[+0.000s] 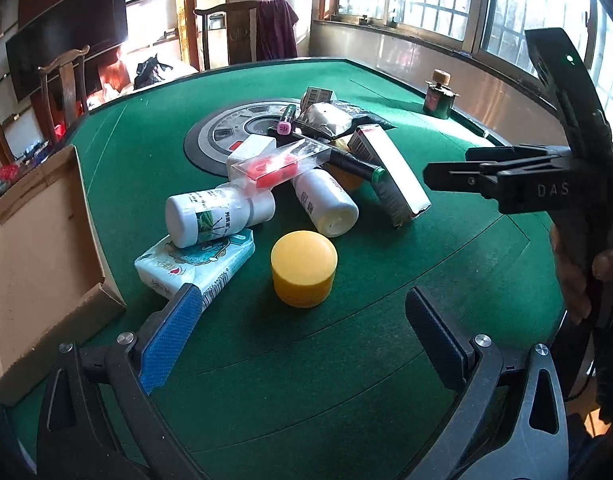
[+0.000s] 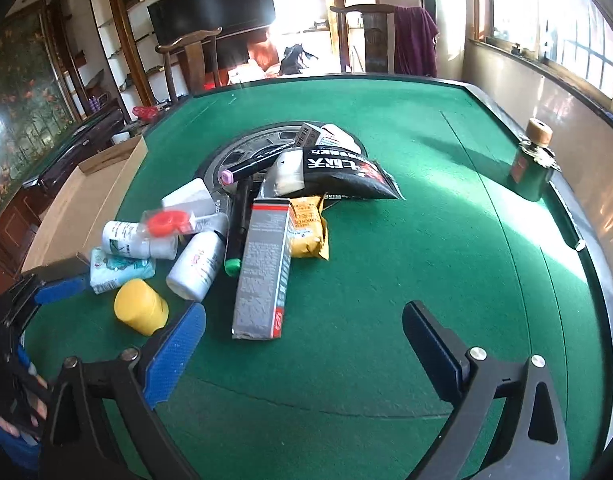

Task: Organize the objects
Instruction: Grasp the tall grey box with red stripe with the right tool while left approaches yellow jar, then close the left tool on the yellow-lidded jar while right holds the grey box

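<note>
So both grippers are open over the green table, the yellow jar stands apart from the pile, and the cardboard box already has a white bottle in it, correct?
Not quite. The cardboard box holds nothing that the left wrist view shows; both white bottles lie in the pile on the green table. The rest holds: left gripper and right gripper are open, and the yellow jar stands apart.

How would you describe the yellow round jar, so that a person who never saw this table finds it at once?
On the green felt table, a pile of small items lies by the round centre plate. The yellow jar stands just outside the pile, beside the tissue pack. It is the only plain, unlabelled yellow cylinder standing upright.
</note>
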Action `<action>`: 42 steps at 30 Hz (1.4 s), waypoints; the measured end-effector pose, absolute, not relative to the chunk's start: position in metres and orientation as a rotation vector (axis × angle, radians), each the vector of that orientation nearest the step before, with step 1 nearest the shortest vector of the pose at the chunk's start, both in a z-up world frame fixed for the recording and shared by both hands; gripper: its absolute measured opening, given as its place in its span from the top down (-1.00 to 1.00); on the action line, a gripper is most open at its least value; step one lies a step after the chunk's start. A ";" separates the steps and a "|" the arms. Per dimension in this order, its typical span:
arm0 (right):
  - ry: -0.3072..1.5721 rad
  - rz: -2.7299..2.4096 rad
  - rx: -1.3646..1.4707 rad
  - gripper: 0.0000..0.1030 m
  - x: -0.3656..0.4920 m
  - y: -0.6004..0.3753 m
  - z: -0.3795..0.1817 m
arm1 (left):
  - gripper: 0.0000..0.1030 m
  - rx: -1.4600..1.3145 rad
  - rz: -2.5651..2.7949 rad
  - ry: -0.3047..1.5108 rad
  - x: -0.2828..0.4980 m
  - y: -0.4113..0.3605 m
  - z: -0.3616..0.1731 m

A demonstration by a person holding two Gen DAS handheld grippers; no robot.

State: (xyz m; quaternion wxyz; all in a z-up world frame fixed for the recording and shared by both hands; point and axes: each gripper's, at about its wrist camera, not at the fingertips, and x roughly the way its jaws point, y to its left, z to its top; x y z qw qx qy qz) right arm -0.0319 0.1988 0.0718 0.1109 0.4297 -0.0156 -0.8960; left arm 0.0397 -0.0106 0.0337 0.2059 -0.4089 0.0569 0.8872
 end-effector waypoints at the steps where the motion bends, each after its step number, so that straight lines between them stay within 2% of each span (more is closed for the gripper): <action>1: -0.046 -2.619 1.268 -0.89 -0.035 0.194 0.071 | -0.99 -1.139 2.475 0.154 0.040 -0.012 0.033; 3: -0.009 -2.608 1.311 -0.81 -0.045 0.184 0.066 | -0.99 -1.133 2.466 0.151 0.041 -0.013 0.034; 5: 0.021 -2.594 1.336 -0.53 -0.053 0.176 0.059 | -0.99 -1.120 2.469 0.159 0.043 -0.013 0.034; 6: 0.045 -2.595 1.366 -0.48 -0.058 0.173 0.055 | -0.99 -1.114 2.468 0.169 0.043 -0.011 0.034; 7: 0.057 -2.591 1.390 -0.33 -0.062 0.172 0.050 | -0.99 -1.111 2.462 0.173 0.044 -0.010 0.034; 8: 0.054 -2.581 1.403 -0.10 -0.066 0.171 0.046 | -0.99 -1.107 2.461 0.179 0.044 -0.009 0.034; 9: 0.044 -2.569 1.423 0.01 -0.070 0.171 0.040 | -0.99 -1.104 2.457 0.179 0.045 -0.009 0.034; 10: 0.024 -2.554 1.426 0.31 -0.072 0.173 0.037 | -0.99 -1.104 2.455 0.177 0.045 -0.009 0.034; 11: -0.016 -2.534 1.411 0.49 -0.074 0.176 0.033 | -0.99 -1.107 2.451 0.172 0.045 -0.009 0.034; 13: -0.060 -2.537 1.365 0.49 -0.072 0.182 0.033 | -0.98 -1.117 2.430 0.153 0.043 -0.009 0.033; 15: -0.116 -2.535 1.295 0.49 -0.070 0.190 0.040 | -0.88 -1.123 2.414 0.145 0.041 -0.008 0.033; 19: -0.107 -2.614 1.158 0.49 -0.059 0.201 0.060 | -0.88 -1.171 2.422 0.170 0.030 0.002 0.029; 22: -0.179 -2.586 1.136 0.49 -0.055 0.209 0.064 | -0.87 -1.204 2.407 0.161 0.022 0.009 0.026; 23: -0.194 -2.583 1.134 0.49 -0.055 0.210 0.065 | -0.72 -1.214 2.402 0.165 0.021 0.012 0.024; 24: -0.197 -2.577 1.136 0.49 -0.056 0.208 0.065 | -0.48 -1.226 2.399 0.174 0.020 0.015 0.023; 26: -0.212 -2.564 1.133 0.49 -0.056 0.207 0.066 | -0.30 -1.241 2.405 0.189 0.019 0.020 0.022; 34: -0.184 -2.533 1.144 0.49 -0.052 0.196 0.063 | -0.30 -1.314 2.387 0.190 0.008 0.029 0.015; 36: -0.178 -2.532 1.145 0.49 -0.051 0.194 0.062 | -0.06 -1.319 2.385 0.178 0.006 0.030 0.012; 37: -0.175 -2.533 1.147 0.49 -0.051 0.194 0.062 | 0.19 -1.315 2.407 0.181 0.007 0.029 0.012; 42: -0.183 -2.537 1.156 0.49 -0.052 0.196 0.060 | 0.23 -1.299 2.402 0.067 0.007 0.016 0.011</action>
